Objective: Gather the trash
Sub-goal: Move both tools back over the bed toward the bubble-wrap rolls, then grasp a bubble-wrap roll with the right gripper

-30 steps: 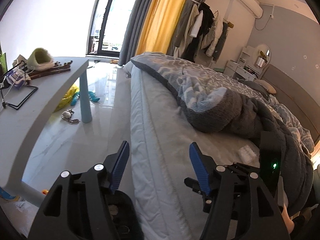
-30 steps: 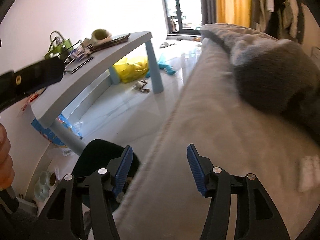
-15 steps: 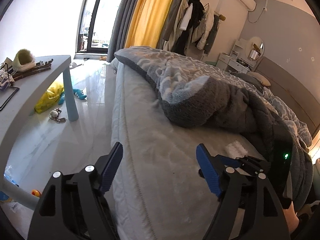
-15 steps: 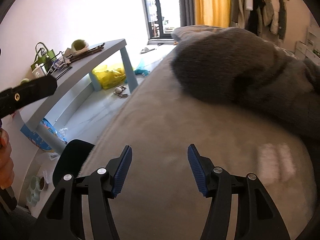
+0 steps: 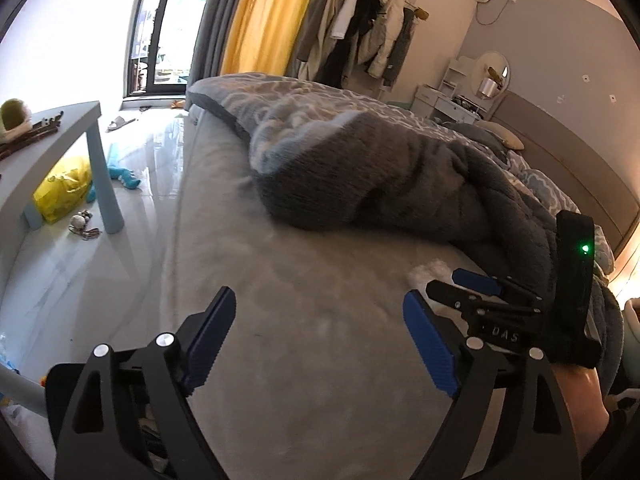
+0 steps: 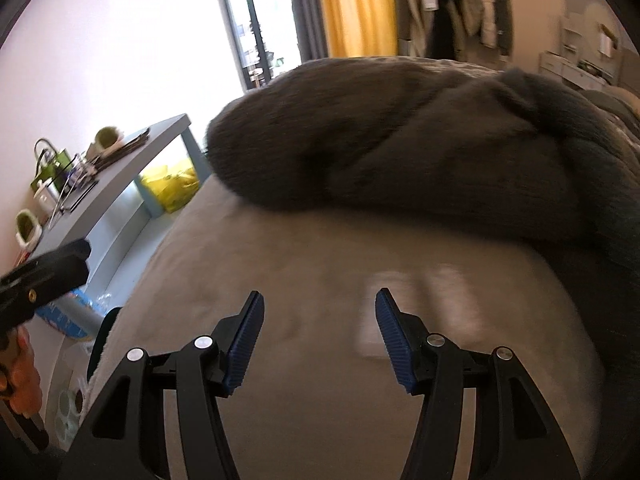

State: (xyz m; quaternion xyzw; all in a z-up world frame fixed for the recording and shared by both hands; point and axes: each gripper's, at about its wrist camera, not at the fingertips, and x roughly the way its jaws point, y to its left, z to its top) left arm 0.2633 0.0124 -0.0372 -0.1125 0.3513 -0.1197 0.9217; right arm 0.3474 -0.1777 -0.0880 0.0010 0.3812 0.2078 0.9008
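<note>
Both claws, left [image 5: 320, 344] and right [image 6: 319, 340], gape empty above white trash [image 6: 416, 312].

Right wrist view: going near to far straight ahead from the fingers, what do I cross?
Right gripper, open → bare mattress → blurred white item lying just right of that line → grey blanket → yellow curtain.

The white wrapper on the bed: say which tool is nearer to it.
Right. The right tool hangs open just short of the white wrapper; the left tool, also open, sits further back, left of it.
</note>
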